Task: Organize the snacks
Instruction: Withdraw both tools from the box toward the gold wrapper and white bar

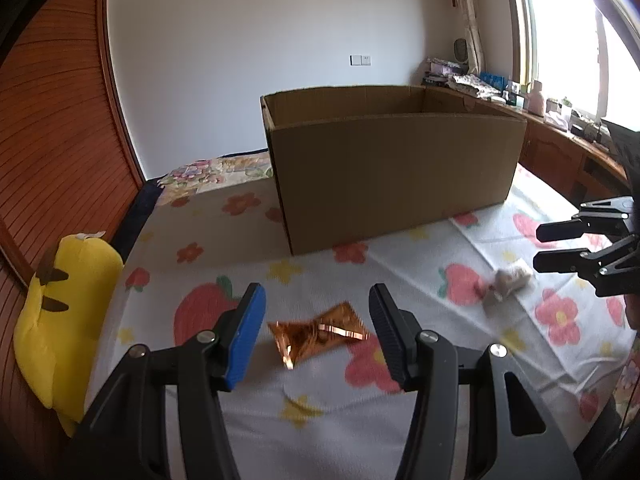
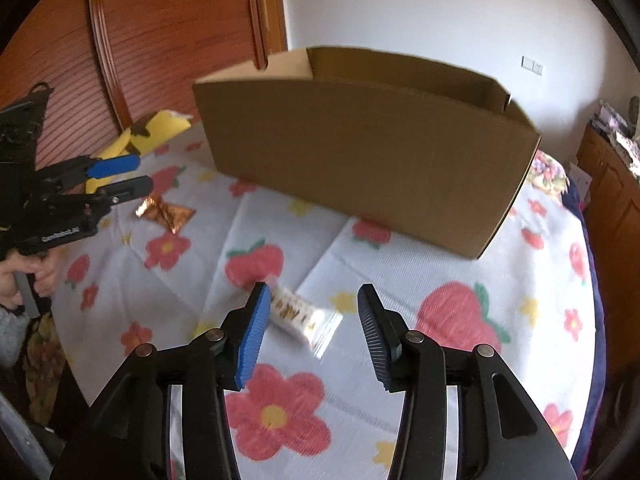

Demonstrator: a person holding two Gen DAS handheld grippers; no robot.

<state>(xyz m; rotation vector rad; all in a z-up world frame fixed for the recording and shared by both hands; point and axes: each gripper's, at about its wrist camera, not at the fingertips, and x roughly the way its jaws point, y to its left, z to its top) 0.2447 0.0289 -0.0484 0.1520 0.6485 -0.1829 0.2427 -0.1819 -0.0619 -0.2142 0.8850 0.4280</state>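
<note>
I see two snacks on the flowered bedspread (image 2: 460,264), one under each of my tongs. The copper foil packet (image 1: 316,334) lies flat below my left tongs (image 1: 316,320), framed in the gap between the spread fingers and touching neither. Its long axis runs across the left wrist view, slightly up toward the right, and its ends are twisted like a wrapped sweet. The white packet with gold print (image 2: 306,320) lies flat below my right tongs (image 2: 310,320). Its long axis slants from upper left to lower right in the right wrist view, with its upper-left end hidden behind the blue finger. Whether that finger touches it I cannot tell; the black finger stands clear, so these tongs are spread and pinch nothing. One open cardboard box (image 1: 392,168) stands upright on the bed beyond both snacks, its long side facing me; its floor is hidden. One yellow plush toy (image 1: 64,320) lies at the bed's left edge.
</note>
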